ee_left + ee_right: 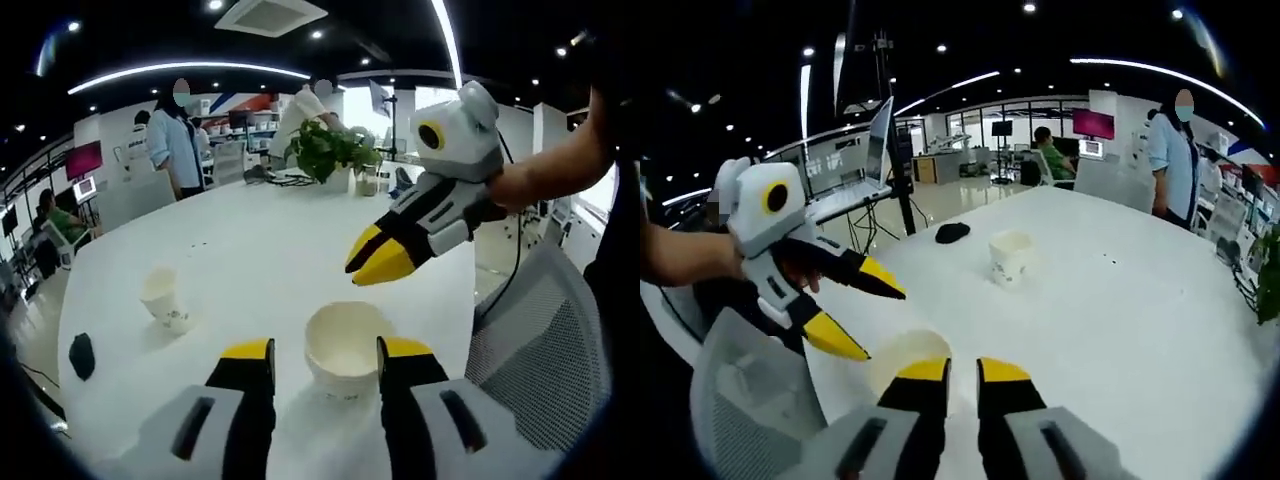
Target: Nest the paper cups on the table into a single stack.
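In the left gripper view, a small dark object point(82, 355) lies at the far left of the white counter point(250, 240). Right of it, at lower left of centre, the far paper cup point(164, 298) stands upright, mouth up, its long axis vertical. At lower centre the near paper cup point(345, 350) also stands mouth up, between the spread jaws of the left gripper point(325, 352), which bracket it without clearly touching. At upper right the right gripper point(383, 258) hovers above it, jaws nearly together and holding nothing. A potted plant point(325, 148) sits at the counter's far end.

In the right gripper view, the left gripper point(868, 318) shows at left with jaws apart over the near cup point(902, 360).

To do this well, I judge the left jaws should close gently on the near cup's wall, keep it vertical, then lower it straight into the far cup.
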Motion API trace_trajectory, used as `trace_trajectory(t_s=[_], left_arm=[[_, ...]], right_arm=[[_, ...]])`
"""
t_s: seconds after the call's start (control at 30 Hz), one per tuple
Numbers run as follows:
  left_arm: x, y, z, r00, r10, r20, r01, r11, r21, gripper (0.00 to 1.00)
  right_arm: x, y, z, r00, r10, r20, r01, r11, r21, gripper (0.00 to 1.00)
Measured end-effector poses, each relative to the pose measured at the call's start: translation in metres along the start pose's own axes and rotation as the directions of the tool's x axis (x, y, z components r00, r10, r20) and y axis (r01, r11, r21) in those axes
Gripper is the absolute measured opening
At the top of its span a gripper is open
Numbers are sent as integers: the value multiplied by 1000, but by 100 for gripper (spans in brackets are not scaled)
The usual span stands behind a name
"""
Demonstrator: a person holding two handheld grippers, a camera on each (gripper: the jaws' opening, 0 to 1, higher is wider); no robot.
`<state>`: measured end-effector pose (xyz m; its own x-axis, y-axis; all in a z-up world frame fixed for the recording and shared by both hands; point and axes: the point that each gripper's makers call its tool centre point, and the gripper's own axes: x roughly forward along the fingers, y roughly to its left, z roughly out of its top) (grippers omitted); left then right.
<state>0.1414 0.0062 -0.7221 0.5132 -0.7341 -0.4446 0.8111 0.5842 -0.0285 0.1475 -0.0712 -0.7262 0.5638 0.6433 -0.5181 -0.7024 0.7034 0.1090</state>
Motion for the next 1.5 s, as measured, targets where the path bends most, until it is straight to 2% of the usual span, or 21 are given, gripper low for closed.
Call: trace_trajectory(t_s=[0.23, 0.4, 0.63, 0.77, 0.97, 1.23, 1.5], left_arm=[[1, 31, 8, 998, 53, 24, -52, 998, -43, 40], [3, 66, 14, 992, 119, 48, -114, 990, -87, 40], [7, 122, 18, 974, 219, 57, -210, 969, -132, 39], [11, 147, 8, 962, 270, 31, -263, 956, -132, 37], [13, 185, 2, 946, 321, 32, -312, 936, -162, 36], [19, 204, 2, 943, 332, -3, -328, 931, -162, 34], [34, 214, 4, 947, 320, -21, -320, 936, -148, 33]], right_arm=[[-18, -8, -1, 999, -37, 38, 35, 998, 46, 19], [-29, -10, -4, 997, -50, 51, 48, 997, 53, 30], [-45, -10, -7, 994, -65, 84, 62, 997, 42, 42], [-47, -7, -13, 995, -52, 85, 50, 998, 32, 51], [-52, 1, -22, 995, -38, 89, 40, 999, -11, 62], [-60, 0, -29, 993, -45, 107, 44, 999, 7, 77], [-69, 9, -41, 994, -31, 108, 35, 999, -34, 90]])
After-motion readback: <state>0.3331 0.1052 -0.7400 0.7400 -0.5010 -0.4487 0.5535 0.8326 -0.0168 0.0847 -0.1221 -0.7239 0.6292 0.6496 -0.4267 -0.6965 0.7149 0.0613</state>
